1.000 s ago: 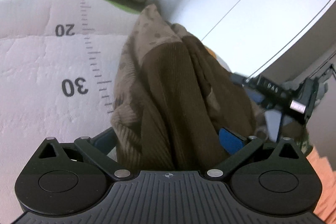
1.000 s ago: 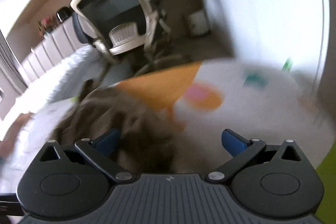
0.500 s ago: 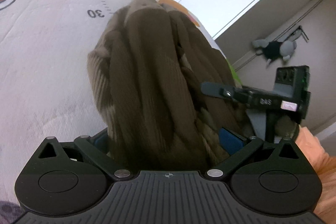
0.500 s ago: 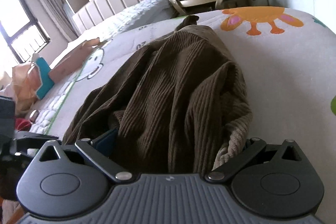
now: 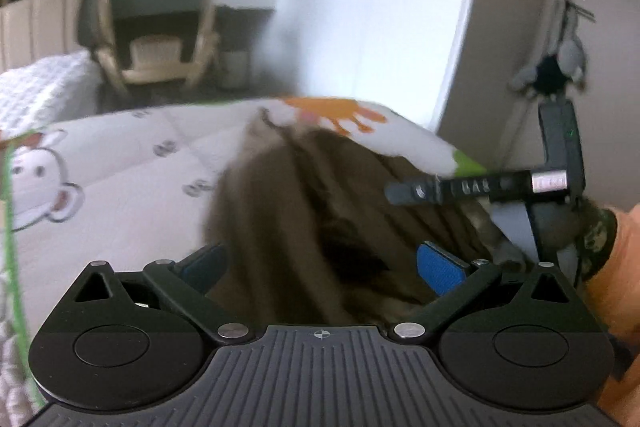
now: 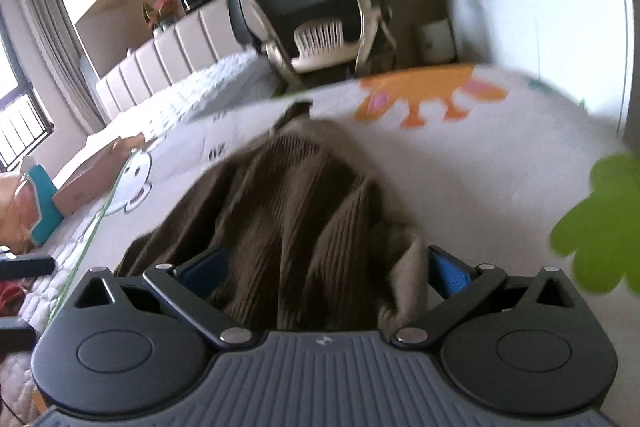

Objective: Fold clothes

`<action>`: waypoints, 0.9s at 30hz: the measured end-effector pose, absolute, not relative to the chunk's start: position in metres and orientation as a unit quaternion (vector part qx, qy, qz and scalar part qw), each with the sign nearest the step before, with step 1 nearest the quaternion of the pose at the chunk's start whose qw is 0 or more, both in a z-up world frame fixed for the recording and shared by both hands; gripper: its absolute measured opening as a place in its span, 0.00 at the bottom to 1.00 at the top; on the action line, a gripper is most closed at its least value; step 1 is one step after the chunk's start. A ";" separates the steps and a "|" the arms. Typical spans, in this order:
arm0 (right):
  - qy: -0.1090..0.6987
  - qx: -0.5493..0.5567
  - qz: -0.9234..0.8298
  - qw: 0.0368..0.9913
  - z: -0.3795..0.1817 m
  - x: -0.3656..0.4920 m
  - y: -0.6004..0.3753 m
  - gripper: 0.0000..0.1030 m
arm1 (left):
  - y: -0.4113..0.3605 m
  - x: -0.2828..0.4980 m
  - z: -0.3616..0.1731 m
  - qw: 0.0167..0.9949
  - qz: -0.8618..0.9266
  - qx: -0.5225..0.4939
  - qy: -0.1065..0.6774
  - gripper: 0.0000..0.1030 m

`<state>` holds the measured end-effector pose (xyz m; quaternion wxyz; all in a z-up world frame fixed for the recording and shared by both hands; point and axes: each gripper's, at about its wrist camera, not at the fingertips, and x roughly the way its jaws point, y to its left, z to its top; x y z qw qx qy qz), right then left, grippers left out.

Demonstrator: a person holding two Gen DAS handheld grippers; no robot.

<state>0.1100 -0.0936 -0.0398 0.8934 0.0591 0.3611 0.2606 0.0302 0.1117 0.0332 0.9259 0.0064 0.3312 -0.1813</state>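
While bunched, one brown garment (image 6: 296, 211).

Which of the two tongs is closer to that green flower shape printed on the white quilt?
Right. The green flower print lies just off the right side of the right tongs; the left tongs sit further away, beyond the right ones.

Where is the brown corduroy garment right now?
The brown corduroy garment lies bunched on the cartoon-print quilt, its near edge between the fingers of both grippers; in the right wrist view it runs from the right gripper towards the orange animal print.
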 end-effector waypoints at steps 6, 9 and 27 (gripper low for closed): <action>0.331 0.013 0.274 0.903 -0.026 0.098 -0.087 0.86 | 0.099 0.073 -0.021 0.900 -0.151 0.030 0.407 0.30; 0.316 -0.011 0.280 0.906 -0.019 0.092 -0.084 0.74 | 0.105 0.074 -0.023 0.902 -0.149 0.054 0.402 0.09; 0.248 -0.355 0.233 0.871 -0.027 0.086 -0.049 0.85 | 0.282 0.166 0.037 0.949 0.111 0.032 0.295 0.28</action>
